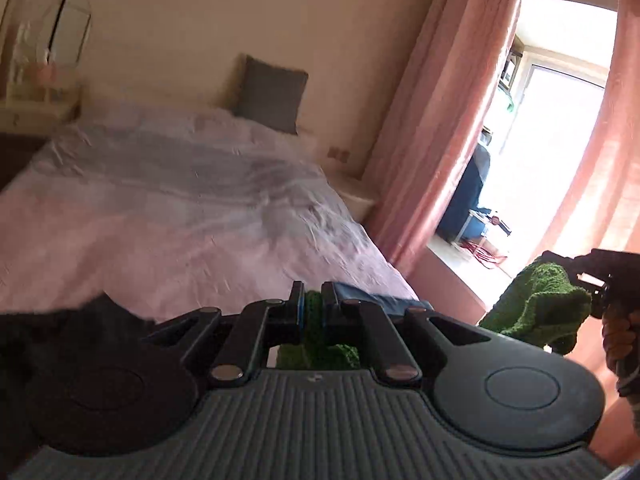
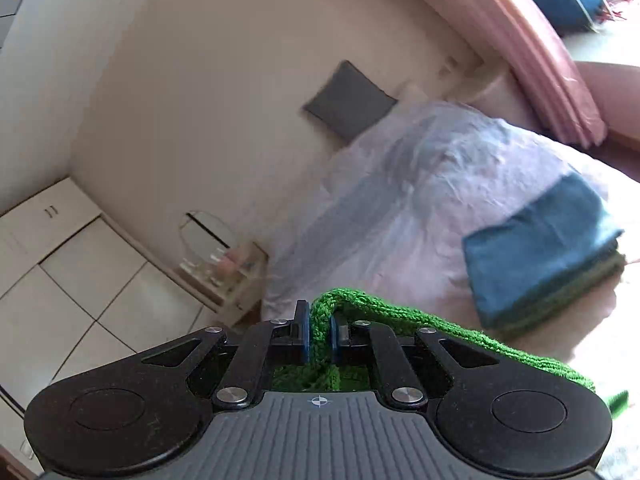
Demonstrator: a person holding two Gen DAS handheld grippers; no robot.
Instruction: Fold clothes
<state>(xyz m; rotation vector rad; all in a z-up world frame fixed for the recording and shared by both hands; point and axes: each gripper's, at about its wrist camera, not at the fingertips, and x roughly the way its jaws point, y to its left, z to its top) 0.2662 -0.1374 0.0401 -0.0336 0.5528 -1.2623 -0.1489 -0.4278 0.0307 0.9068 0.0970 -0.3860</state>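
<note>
A green knitted garment (image 1: 536,304) hangs in the air between my two grippers, above the near edge of the bed. My left gripper (image 1: 313,312) is shut on one bunched edge of it, and green knit shows between its blue pads. At the right of the left wrist view, my right gripper (image 1: 576,270) grips another part of the garment, with a person's hand (image 1: 620,332) on its handle. In the right wrist view my right gripper (image 2: 320,336) is shut on a ribbed edge of the green knit (image 2: 400,316), which trails off to the lower right.
The bed (image 1: 180,208) has a pale pink cover and a grey pillow (image 1: 272,92) against the wall. A folded blue stack (image 2: 536,256) lies on the bed (image 2: 400,200). A dark garment (image 1: 80,320) lies near the left. A nightstand with a mirror (image 2: 224,268), pink curtains (image 1: 448,120) and a bright window stand around.
</note>
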